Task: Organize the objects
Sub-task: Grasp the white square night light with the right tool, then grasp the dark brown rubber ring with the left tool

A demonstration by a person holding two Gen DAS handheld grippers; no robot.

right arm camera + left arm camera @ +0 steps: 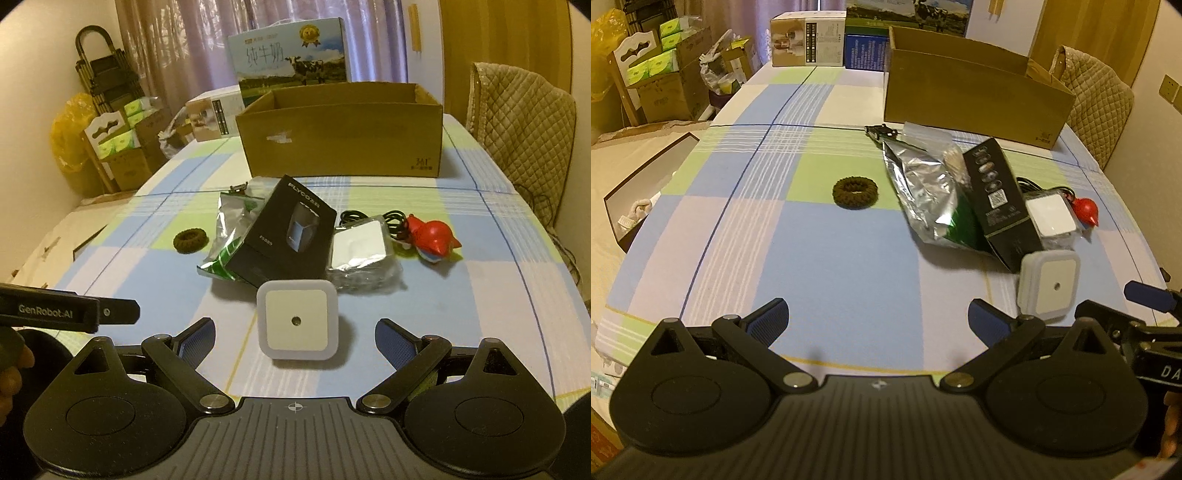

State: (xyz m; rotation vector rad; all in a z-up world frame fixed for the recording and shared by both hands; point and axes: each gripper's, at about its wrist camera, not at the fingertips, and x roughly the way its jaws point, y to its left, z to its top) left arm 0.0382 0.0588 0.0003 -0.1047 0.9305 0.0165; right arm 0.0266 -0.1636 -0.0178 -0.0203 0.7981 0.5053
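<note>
Both of my tongs are spread wide and hold nothing. My left gripper (877, 319) hovers low over the checked tablecloth (827, 258), with bare cloth between its blue pads. My right gripper (295, 338) sits just behind the white square night light (296, 320), which lies flat on the cloth between the two fingers but touches neither of them. Beyond the night light I see the clutter bunched together: a black Flyco shaver box (286, 236) leaning on a crumpled silver foil bag (231, 230), a second white plug-in unit in clear wrap (360, 245) beside it, a coiled black cable (391, 221) behind that, and a red bird-shaped toy (434, 236) furthest right. A brown hair scrunchie (855, 192) lies alone on the cloth, left of the foil bag and well apart from my left gripper. The open cardboard box (343, 144) stands upright at the far side of the table, behind the clutter. A small black clip (881, 131) rests near the box's front wall.
</note>
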